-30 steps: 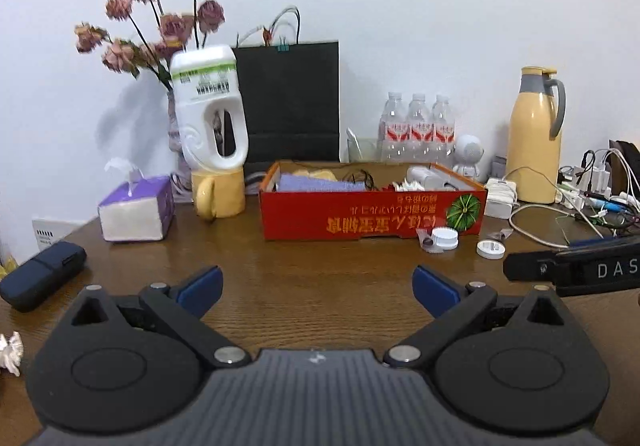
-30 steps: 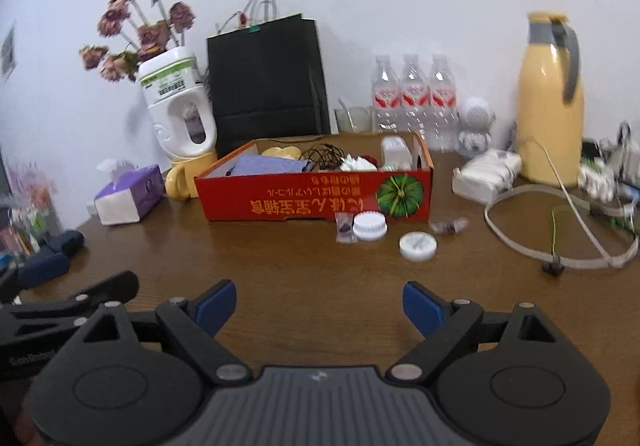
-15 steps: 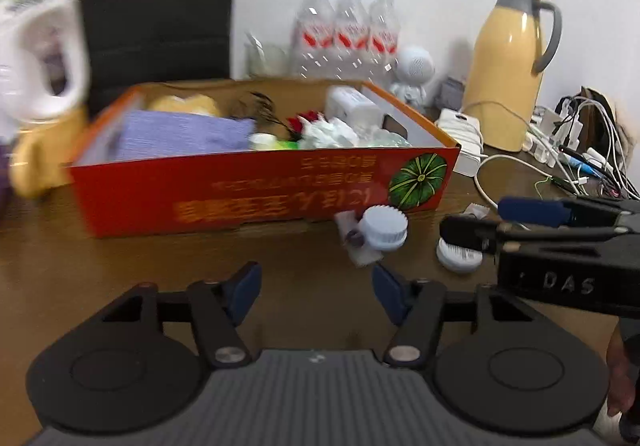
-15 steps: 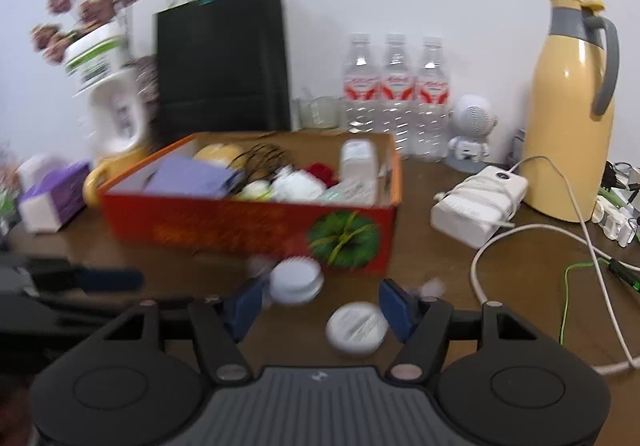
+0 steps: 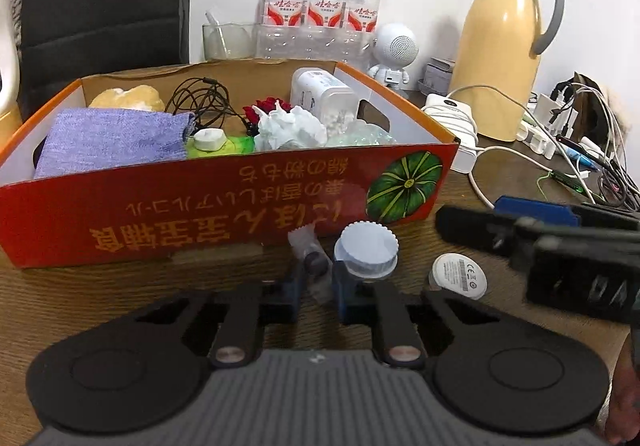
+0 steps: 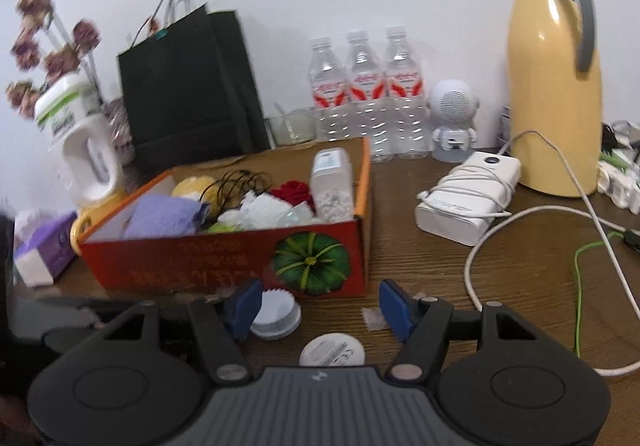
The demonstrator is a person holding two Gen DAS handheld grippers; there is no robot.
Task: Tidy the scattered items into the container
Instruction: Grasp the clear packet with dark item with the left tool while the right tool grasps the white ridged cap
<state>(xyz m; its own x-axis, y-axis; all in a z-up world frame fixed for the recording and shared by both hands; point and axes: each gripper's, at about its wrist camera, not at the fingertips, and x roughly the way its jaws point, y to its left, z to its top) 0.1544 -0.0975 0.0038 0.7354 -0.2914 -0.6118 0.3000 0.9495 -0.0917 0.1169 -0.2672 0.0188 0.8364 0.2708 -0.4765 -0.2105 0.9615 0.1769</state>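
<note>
A red cardboard box [image 5: 224, 201] [image 6: 208, 266] holds cloth, cables, tissue and a bottle. In front of it lie a small clear plastic packet [image 5: 314, 262], a white ridged jar lid [image 5: 366, 250] [image 6: 276, 312] and a flat white disc [image 5: 458, 276] [image 6: 332, 352]. My left gripper [image 5: 316, 282] has its fingers closed tight on the clear packet. My right gripper [image 6: 320, 304] is open, its blue pads either side of the space just above the white disc, with the left pad beside the jar lid. It also shows at the right in the left wrist view [image 5: 540, 242].
Behind the box stand a black paper bag [image 6: 188, 85], three water bottles [image 6: 364, 93], a white robot speaker [image 6: 454, 117] and a yellow thermos [image 6: 554, 85]. A white power bank [image 6: 468, 197] and tangled cables [image 5: 576, 149] lie right. A small clear scrap [image 6: 374, 318] lies by the right pad.
Both grippers moved forward to the items in front of the box. The left gripper's fingers closed from wide open onto the clear packet. The right gripper narrowed but stays open.
</note>
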